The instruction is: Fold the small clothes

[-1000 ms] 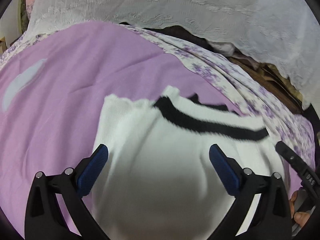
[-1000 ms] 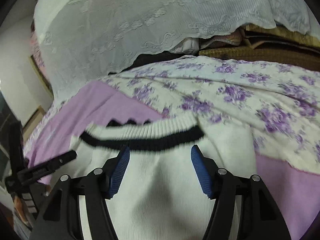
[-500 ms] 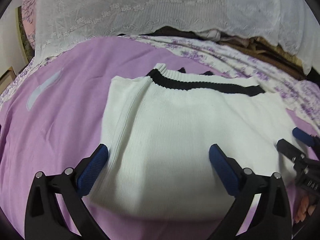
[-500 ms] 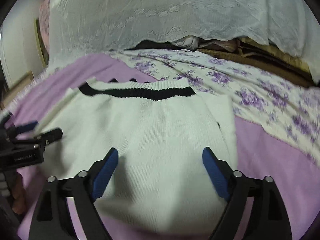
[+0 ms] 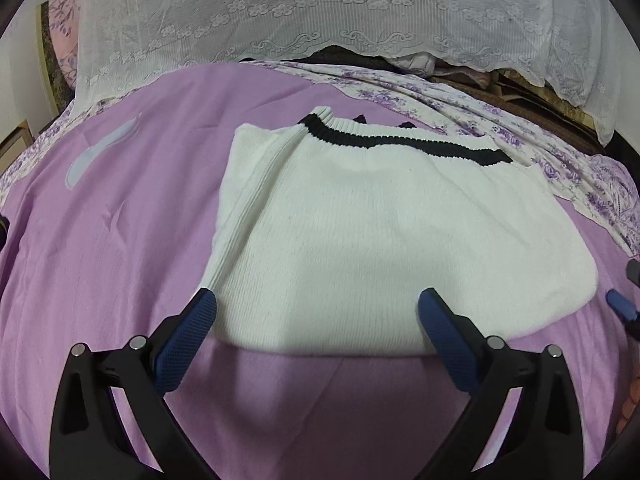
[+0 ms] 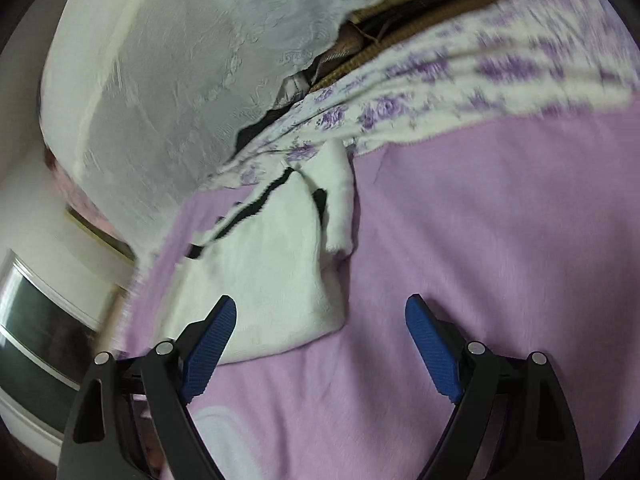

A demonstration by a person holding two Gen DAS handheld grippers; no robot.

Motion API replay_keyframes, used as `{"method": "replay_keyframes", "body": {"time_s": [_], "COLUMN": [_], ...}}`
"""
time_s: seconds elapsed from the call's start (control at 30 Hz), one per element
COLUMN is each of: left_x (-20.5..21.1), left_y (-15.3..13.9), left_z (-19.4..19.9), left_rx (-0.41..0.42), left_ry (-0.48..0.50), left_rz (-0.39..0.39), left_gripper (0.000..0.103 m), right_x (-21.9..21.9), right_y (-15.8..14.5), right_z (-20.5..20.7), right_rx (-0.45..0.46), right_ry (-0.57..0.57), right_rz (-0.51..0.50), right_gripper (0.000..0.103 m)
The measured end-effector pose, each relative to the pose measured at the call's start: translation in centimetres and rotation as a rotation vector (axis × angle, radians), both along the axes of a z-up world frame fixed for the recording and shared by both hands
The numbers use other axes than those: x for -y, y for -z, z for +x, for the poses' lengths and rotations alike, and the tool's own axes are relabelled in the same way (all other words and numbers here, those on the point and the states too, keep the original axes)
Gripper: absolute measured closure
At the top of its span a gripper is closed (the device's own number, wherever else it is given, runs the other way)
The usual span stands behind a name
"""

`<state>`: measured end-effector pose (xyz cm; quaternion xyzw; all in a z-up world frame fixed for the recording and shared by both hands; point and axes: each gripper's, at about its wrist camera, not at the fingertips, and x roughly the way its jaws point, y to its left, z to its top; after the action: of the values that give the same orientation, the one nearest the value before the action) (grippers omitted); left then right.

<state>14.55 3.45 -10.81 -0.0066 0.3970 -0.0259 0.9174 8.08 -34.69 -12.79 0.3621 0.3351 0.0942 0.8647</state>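
A folded white knit sweater (image 5: 380, 240) with a black stripe near its far edge lies flat on the purple bed sheet (image 5: 120, 220). My left gripper (image 5: 316, 316) is open and empty, just above the sweater's near edge. My right gripper (image 6: 320, 320) is open and empty over the sheet, to the right of the sweater (image 6: 272, 272), which shows tilted and blurred in the right wrist view. A blue fingertip of the right gripper (image 5: 618, 306) shows at the right edge of the left wrist view.
A white lace cover (image 5: 320, 12) drapes over a pile at the back. A floral white-and-purple cloth (image 5: 500, 120) lies behind and right of the sweater. A pale patch (image 5: 100, 148) marks the sheet at the left.
Both grippers have pulled back from the sweater toward me. The right gripper has opened wider, swung to the right and tilted. The sweater now lies flat and released.
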Motion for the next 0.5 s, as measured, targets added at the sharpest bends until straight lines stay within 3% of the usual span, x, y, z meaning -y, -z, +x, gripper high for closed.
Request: {"method": "replay_keyframes", "body": {"time_s": [0.2,0.37,0.5], "left_x": [-0.7,-0.5,-1.0], "left_y": [0.1,0.9,1.3], "left_z": [-1.4,-0.8,-0.5], "left_rx": [-0.013,-0.062,-0.087], "left_ry": [-0.014,-0.011,-0.011], "left_rz": [-0.025,-0.017,-0.055], "left_gripper": [0.005,0.005,0.004], "right_x": [-0.3,-1.7,-2.3], "right_y": [0.9,1.5,1.6], "right_z": [0.4,2.0,3.9], "right_rx": [0.003,-0.058,-0.109], "right_ry": [-0.089,-0.113,-0.093], "right_rz": [0.218,0.186,0.161], "right_gripper": [0.017,0.018,0.020]}}
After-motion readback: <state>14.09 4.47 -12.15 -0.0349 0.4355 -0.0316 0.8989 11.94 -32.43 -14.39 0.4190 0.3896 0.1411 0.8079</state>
